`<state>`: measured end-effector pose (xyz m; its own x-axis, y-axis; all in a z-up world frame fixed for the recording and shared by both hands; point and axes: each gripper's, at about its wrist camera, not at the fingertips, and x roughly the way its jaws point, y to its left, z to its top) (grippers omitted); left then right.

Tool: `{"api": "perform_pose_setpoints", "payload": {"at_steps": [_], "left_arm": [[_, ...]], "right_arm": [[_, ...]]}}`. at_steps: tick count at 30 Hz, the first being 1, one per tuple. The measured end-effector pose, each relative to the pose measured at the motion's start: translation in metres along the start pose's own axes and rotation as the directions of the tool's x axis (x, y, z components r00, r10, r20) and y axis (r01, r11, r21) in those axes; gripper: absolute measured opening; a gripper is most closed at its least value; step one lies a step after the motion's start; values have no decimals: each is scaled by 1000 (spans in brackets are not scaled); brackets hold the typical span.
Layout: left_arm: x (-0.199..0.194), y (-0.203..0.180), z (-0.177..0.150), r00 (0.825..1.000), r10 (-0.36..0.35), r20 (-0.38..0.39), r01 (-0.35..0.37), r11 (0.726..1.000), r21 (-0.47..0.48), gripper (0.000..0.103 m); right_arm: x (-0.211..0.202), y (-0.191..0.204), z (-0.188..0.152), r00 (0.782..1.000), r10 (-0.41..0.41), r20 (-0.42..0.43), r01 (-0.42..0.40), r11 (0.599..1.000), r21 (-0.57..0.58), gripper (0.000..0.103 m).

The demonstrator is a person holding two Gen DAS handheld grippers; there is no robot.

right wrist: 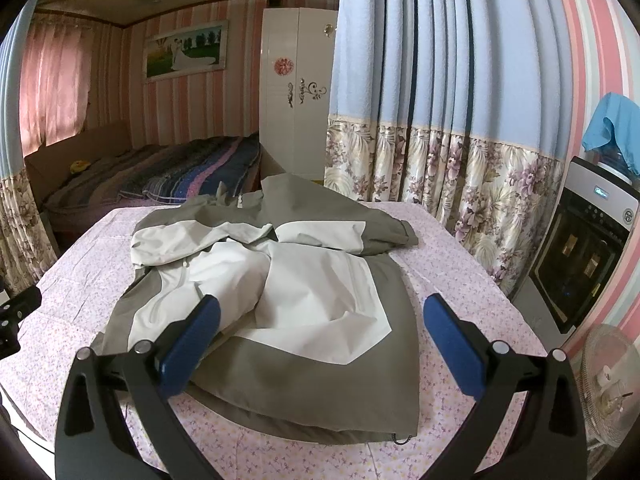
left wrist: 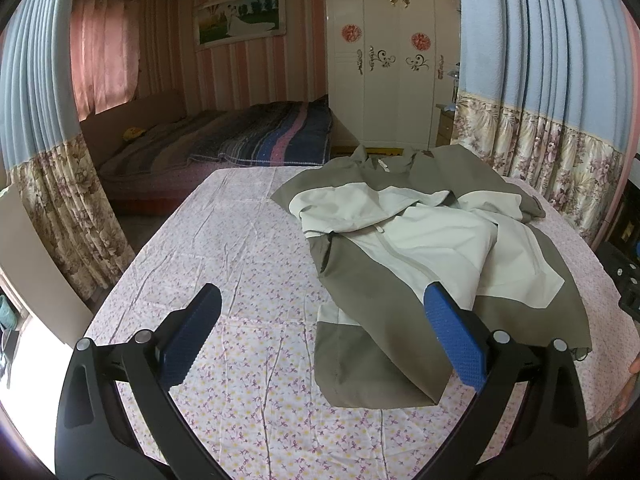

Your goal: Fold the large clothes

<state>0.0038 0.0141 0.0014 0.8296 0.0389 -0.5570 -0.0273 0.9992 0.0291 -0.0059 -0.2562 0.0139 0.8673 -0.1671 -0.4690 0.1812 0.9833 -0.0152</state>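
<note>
From my left gripper (left wrist: 322,334) and right gripper (right wrist: 320,344), both with jaws spread wide and holding nothing, I see a curtain (right wrist: 420,120) hanging at two o'clock behind the table and a black appliance (right wrist: 580,256) at three. The jacket (right wrist: 280,280), olive and cream, lies rumpled on the table, long axis running six to twelve, collar far, hem nearest me. The floral tablecloth (left wrist: 240,280) is creased; a bed (left wrist: 224,140) sits at eleven.
</note>
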Motion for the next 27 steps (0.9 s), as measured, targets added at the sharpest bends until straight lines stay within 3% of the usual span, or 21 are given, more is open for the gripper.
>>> {"api": "perform_pose_setpoints", "payload": {"at_steps": [22, 27], "left_arm": [[3, 1, 0, 1000, 8, -4, -8, 1000, -1, 100], [4, 3, -3, 1000, 13, -13, -13, 1000, 5, 100]], "right_arm": [[-1, 4, -2, 1000, 0, 9, 0, 1000, -8, 101], [-1, 4, -4, 999, 37, 15, -37, 999, -9, 101]]}}
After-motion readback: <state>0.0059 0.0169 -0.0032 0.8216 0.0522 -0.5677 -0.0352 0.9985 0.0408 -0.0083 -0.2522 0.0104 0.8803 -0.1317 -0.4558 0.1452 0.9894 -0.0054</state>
